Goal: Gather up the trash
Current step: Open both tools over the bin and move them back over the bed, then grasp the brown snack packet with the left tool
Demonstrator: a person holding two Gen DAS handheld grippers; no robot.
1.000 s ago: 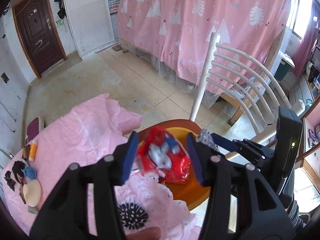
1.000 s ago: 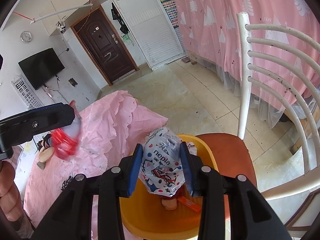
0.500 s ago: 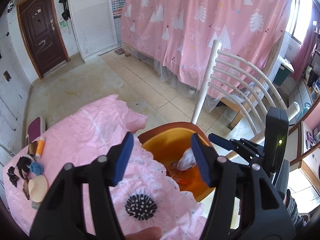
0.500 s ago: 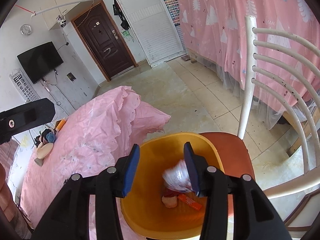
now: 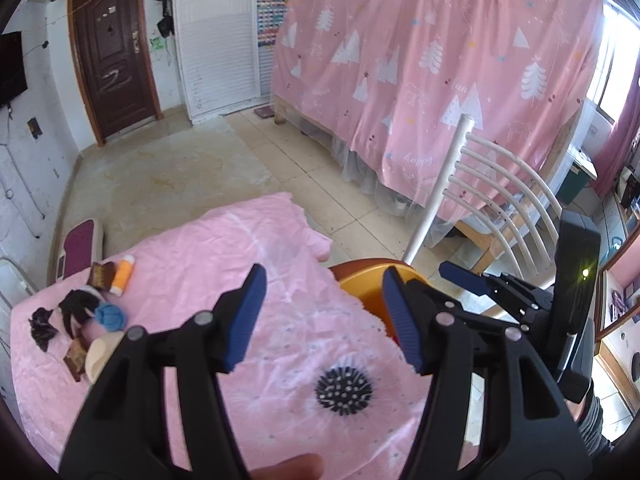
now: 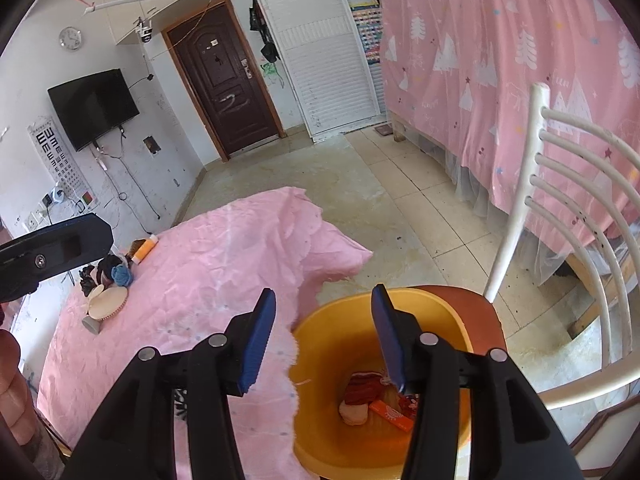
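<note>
A pink cloth (image 5: 224, 264) with a black spiky print (image 5: 344, 385) covers the surface. The bin (image 6: 360, 320) is orange, the chair (image 6: 560, 184) white, the curtain (image 5: 440, 80) pink with white trees, the door (image 6: 224, 76) dark brown.

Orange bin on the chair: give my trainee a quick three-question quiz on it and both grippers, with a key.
1. True or false: the right gripper holds a wrapper.
2. The orange bin stands on: A the floor, B the chair seat, C the pink tablecloth.
3. What lies between the left gripper fingers?

Key: 1 false, it is open and empty. 2 B. 3 Nothing; only tablecloth beneath.
</note>
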